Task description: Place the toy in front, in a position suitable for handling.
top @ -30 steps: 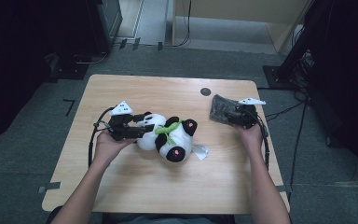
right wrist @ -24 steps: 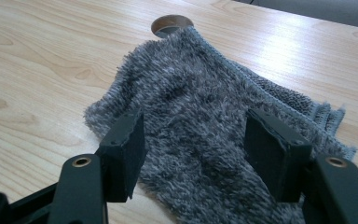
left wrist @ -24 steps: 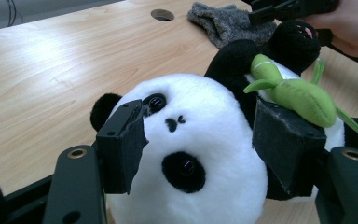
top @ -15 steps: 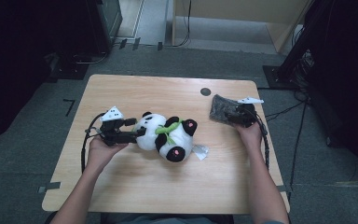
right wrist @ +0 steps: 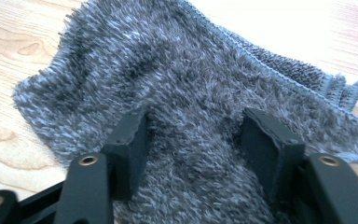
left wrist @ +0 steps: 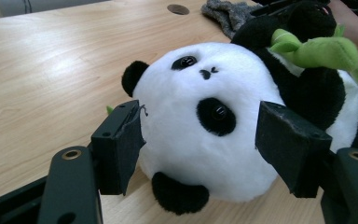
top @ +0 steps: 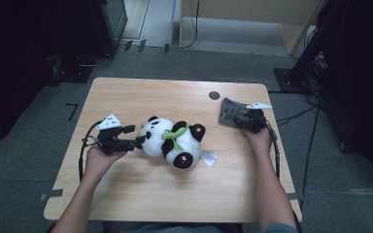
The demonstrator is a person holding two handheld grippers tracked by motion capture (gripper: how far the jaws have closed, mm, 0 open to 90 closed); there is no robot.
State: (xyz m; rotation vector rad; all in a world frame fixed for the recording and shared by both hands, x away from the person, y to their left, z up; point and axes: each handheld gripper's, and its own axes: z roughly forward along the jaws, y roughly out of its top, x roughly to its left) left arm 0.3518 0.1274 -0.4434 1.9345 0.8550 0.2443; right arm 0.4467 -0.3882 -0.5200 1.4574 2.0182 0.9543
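High view: left gripper (top: 135, 135), jaws apart, flanks the toy panda (top: 172, 141)'s head; right gripper (top: 240, 120), its jaws just closing, straddles the grey cloth (top: 228, 112), far right.

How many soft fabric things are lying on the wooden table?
2. The plush panda lies mid-table, its head between the left gripper jaws. The grey fuzzy cloth lies at the right side, under the right gripper. None seems hidden.

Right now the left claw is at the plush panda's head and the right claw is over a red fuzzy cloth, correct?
Not quite: the fuzzy cloth under the right claw is grey, not red, as the right gripper view shows. The left claw is indeed at the black-and-white plush panda's head.
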